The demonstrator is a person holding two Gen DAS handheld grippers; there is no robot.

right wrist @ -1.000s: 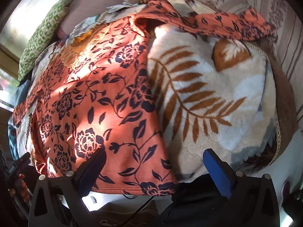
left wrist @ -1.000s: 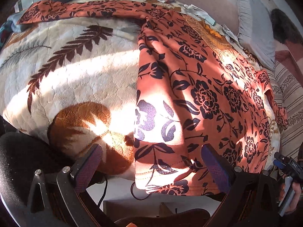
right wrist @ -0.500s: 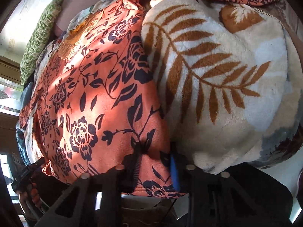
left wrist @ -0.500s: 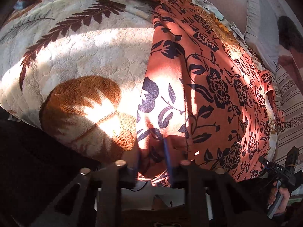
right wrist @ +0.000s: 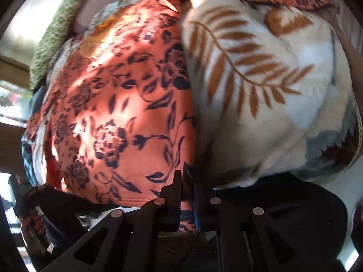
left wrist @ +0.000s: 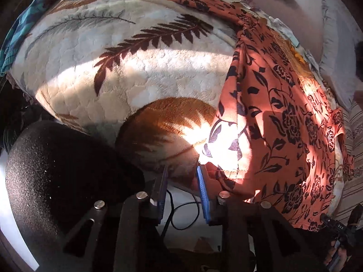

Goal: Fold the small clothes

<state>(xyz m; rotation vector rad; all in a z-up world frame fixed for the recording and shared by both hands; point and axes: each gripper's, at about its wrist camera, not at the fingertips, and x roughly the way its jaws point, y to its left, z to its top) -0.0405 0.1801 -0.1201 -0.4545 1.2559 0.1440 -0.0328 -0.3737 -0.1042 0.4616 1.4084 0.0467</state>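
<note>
Grippers at the near hem of an orange floral garment (right wrist: 118,104) spread over a leaf-print blanket (left wrist: 136,68).

Right gripper (right wrist: 187,181) pinches the hem corner, fabric bunched between its fingers. Left gripper (left wrist: 181,176) has its fingers close together, a gap showing between them, the garment's corner against its right pad; only this view shows the dark cable (left wrist: 181,213) below.

A cream fleece blanket (left wrist: 140,72) with brown fern leaves covered the bed, striped by hard sunlight. A green patterned pillow (right wrist: 56,38) lay beside a bright window (right wrist: 20,22).
</note>
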